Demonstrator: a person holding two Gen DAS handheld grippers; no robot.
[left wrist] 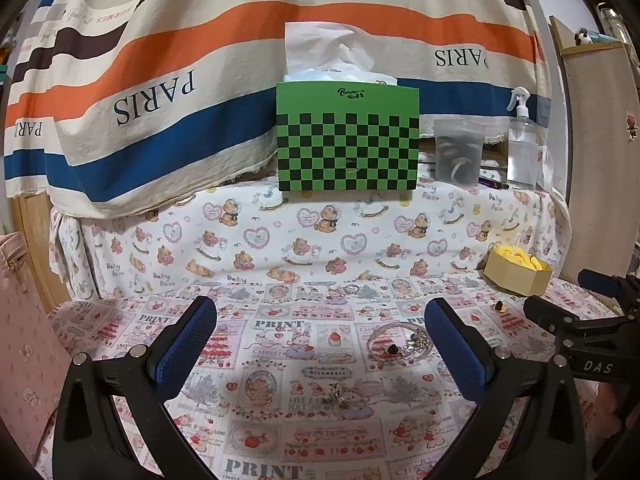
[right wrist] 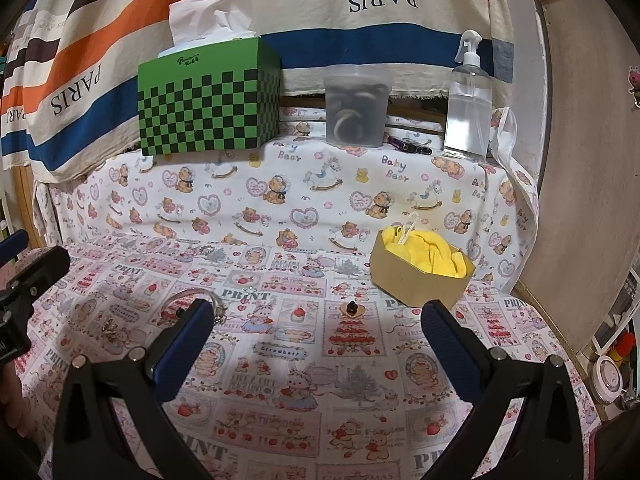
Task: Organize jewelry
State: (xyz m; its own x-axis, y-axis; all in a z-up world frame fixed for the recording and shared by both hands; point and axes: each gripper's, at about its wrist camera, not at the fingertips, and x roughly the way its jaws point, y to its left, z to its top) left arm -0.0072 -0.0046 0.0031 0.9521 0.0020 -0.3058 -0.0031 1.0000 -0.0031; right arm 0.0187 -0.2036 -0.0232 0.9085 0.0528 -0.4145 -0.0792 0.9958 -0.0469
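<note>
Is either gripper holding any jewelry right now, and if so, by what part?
Nothing is held. The left gripper and right gripper are both open and empty; the bracelet lies on the cloth.

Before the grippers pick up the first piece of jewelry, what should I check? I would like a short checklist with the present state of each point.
1. Left gripper open and empty: ok, jaws wide apart.
2. Right gripper open and empty: ok.
3. Cardboard box has room for jewelry: cannot tell, yellow cloth fills it.
4. Silver bangle lies free on the tablecloth: not ok, a charm cluster and a small dark stud rest on or inside it.
5. Small dark earring stands apart from other pieces: ok.
6. The two grippers are apart from each other: ok.
</note>
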